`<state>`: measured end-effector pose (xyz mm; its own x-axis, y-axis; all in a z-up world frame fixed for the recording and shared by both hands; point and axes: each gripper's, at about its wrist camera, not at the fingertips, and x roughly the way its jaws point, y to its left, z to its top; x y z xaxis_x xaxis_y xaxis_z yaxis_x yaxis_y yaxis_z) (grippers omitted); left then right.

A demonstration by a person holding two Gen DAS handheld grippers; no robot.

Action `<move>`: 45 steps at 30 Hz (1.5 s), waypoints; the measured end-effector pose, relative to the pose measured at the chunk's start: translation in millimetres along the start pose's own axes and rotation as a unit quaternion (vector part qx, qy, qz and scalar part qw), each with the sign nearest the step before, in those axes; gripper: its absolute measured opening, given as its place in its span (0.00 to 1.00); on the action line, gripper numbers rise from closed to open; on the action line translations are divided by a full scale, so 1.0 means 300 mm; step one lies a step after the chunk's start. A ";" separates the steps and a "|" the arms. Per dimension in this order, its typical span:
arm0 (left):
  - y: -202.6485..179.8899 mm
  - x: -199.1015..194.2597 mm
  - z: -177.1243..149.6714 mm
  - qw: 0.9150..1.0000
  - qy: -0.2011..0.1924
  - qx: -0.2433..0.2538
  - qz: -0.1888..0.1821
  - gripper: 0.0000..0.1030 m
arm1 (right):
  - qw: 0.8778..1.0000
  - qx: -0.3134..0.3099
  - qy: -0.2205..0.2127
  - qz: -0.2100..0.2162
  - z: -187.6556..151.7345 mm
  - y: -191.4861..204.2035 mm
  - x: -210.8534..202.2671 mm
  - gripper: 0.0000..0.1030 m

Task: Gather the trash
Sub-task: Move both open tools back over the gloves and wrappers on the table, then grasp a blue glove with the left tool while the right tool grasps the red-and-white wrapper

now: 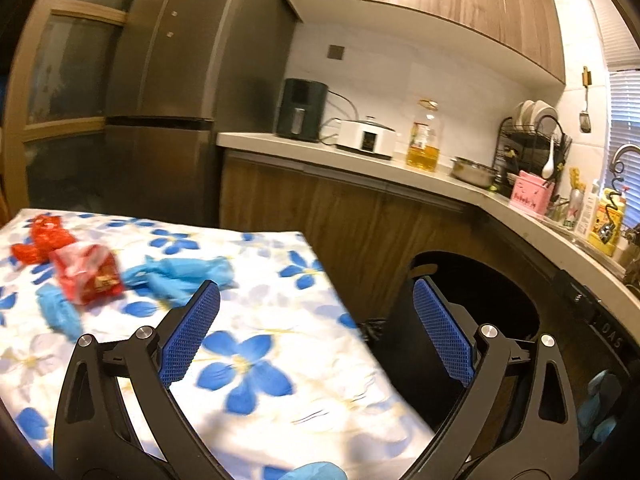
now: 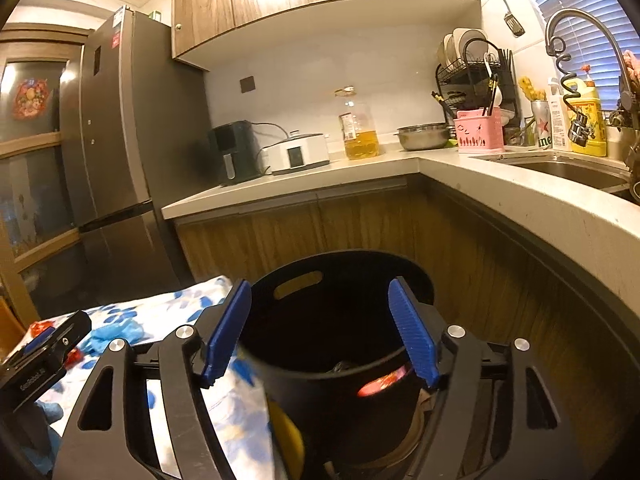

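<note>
Two grippers open, one over the bin, one facing the remaining trash.

Right gripper (image 2: 320,332) hangs above the round black plastic bin (image 2: 332,320) with its blue-padded fingers (image 2: 412,332) spread wide and nothing between them; a red item (image 2: 380,384) lies inside the bin below the right-hand finger, so the drop step appears complete. Left gripper (image 1: 316,332) stands at full spread, empty, over the blue-flowered tablecloth (image 1: 248,360). Ahead of and outboard of its left finger lie a red crinkled plastic wrapper (image 1: 88,276), crumpled blue disposable gloves (image 1: 180,276) and further red scraps (image 1: 40,240). The wrapper's long axis appears to run diagonally, from beyond the finger back toward it; blur limits certainty. Next move, as judged: swing the left gripper toward the wrapper, straddle its short axis, then close.
</note>
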<state>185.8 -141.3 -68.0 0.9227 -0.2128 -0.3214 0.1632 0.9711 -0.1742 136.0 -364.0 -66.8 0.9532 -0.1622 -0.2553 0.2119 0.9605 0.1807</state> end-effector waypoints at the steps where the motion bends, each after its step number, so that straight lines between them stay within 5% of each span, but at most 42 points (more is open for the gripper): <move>1: 0.019 -0.020 -0.005 1.000 -0.001 -0.001 0.008 0.93 | 1.000 -0.003 0.000 0.001 -0.007 0.016 -0.015 0.68; 21: 0.418 -0.225 -0.048 0.988 -0.021 -0.026 0.152 0.93 | 0.996 -0.023 0.002 0.085 -0.092 0.333 -0.097 0.68; 28: 0.561 -0.183 -0.058 0.979 -0.013 -0.033 0.203 0.93 | 0.991 -0.043 0.011 0.124 -0.128 0.477 -0.057 0.68; 38: 0.694 -0.054 -0.034 0.973 0.017 -0.067 0.221 0.93 | 0.984 -0.059 0.013 0.170 -0.145 0.658 0.010 0.68; 43: 0.740 0.026 -0.054 0.971 0.067 -0.083 0.214 0.77 | 0.980 -0.065 0.014 0.185 -0.146 0.737 0.044 0.68; 45: 0.755 0.040 -0.067 0.971 0.080 -0.091 0.207 0.58 | 0.979 -0.070 0.016 0.189 -0.152 0.768 0.057 0.68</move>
<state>226.8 73.7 -130.0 0.8276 0.1644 -0.5367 -0.2891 0.9444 -0.1566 191.3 -135.1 -72.9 0.9500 0.2167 -0.2249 -0.1892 0.9723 0.1374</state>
